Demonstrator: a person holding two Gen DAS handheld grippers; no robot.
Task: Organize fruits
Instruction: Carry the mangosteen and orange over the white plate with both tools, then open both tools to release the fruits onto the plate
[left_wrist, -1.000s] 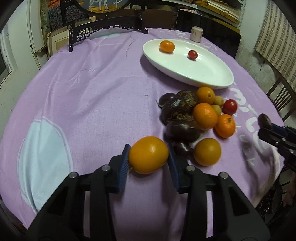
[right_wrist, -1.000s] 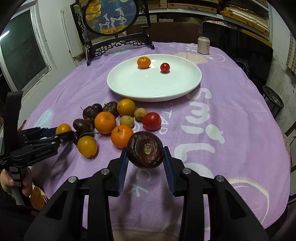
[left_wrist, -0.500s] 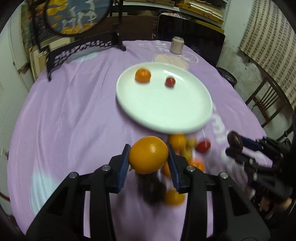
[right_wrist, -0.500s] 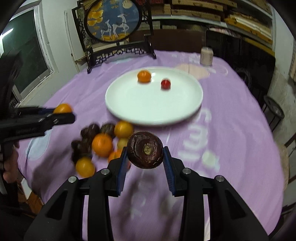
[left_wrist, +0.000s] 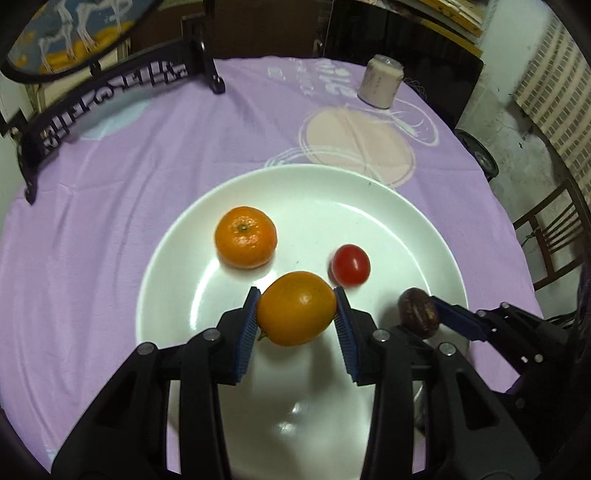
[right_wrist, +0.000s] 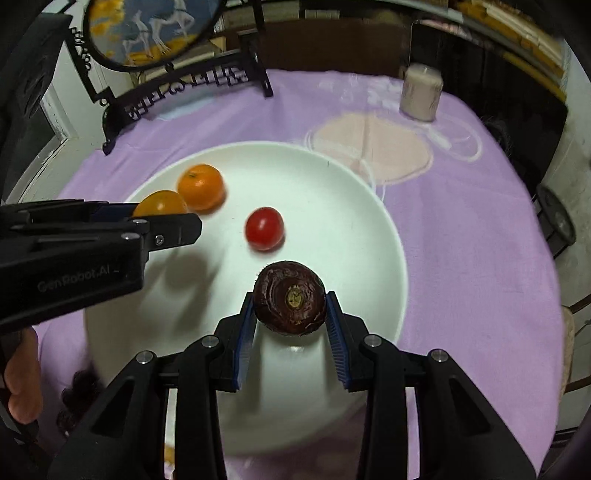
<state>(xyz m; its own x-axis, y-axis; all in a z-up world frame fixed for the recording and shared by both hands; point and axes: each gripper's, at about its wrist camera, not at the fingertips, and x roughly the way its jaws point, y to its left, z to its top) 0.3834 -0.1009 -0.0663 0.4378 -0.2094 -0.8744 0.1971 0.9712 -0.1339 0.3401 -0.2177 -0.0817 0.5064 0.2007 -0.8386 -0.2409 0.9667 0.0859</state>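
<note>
A: What is the left gripper (left_wrist: 297, 319) holding?

B: Its jaws are squeezing an orange fruit (left_wrist: 296, 308), hanging over the white plate (left_wrist: 424, 236) on the purple-clothed desk (left_wrist: 110, 192).

A: And the right gripper (right_wrist: 290, 321)?

B: Its jaws are clamping a dark purple fruit (right_wrist: 289, 297) above the plate's near side. A mandarin (left_wrist: 245, 237) and a red tomato (left_wrist: 351, 264) are lying on the plate, apart.

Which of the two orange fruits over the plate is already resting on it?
The mandarin with the stem dimple, lying free on the white plate. The smoother orange is clamped in the left tool.
</note>
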